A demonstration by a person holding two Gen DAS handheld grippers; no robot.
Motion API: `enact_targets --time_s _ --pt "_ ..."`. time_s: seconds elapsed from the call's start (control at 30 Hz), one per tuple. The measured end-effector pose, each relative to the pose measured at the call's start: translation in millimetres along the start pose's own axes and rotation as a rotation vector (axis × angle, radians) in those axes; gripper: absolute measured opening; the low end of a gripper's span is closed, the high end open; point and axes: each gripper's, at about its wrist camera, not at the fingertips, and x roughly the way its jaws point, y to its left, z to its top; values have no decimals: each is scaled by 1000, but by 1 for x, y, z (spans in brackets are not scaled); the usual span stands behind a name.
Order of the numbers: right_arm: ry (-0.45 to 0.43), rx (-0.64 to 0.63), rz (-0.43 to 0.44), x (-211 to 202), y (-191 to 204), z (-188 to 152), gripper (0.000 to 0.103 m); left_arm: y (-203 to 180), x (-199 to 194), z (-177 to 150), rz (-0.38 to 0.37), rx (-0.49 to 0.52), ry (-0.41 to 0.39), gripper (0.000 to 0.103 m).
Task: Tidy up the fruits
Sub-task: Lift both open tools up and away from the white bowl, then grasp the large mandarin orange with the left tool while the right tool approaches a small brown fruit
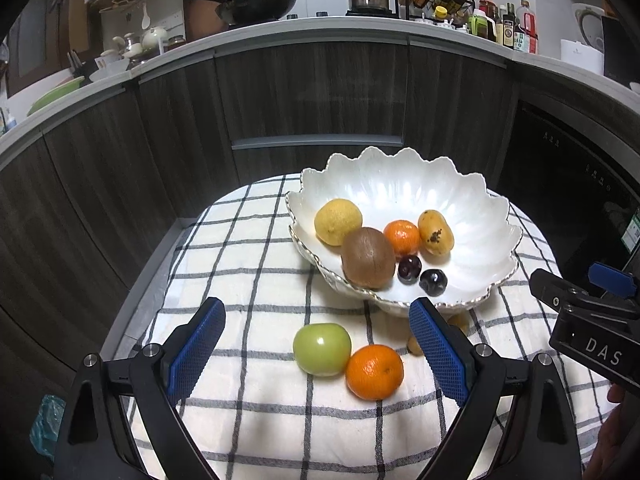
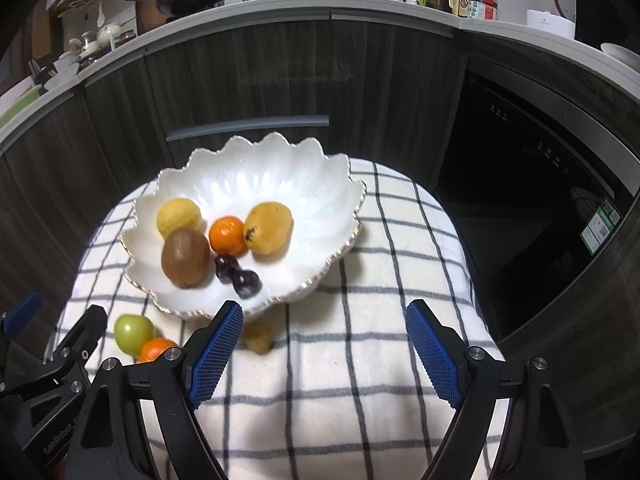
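Note:
A white scalloped bowl [image 1: 460, 200] [image 2: 256, 176] stands on a checked cloth. In it lie a lemon [image 1: 338, 222], a kiwi [image 1: 368, 257], a small orange [image 1: 402, 237], a yellow mango [image 1: 436, 232] and two dark plums [image 1: 422, 276]. On the cloth in front of the bowl lie a green apple [image 1: 322, 349] [image 2: 133, 333] and an orange [image 1: 375, 372] [image 2: 157, 349], touching each other. A small brownish fruit [image 2: 259, 337] lies by the bowl's near rim. My left gripper [image 1: 318, 354] is open around the apple and orange, above them. My right gripper [image 2: 324, 350] is open over bare cloth.
The checked cloth [image 2: 360, 400] covers a small table with dark cabinets [image 1: 312, 92] behind it and a dark oven front [image 2: 540, 184] to the right. A counter with a wok [image 1: 256, 6], a pot and bottles runs along the back.

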Motion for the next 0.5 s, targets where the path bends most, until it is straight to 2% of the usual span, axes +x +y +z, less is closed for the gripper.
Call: enact_targets --time_s 0.3,0.5 --pt "34 2 -4 9 -12 -23 84 -14 18 -30 -2 -31 52 94" --pt "55 7 -15 15 -18 -34 84 -27 36 -46 10 -25 96 86"
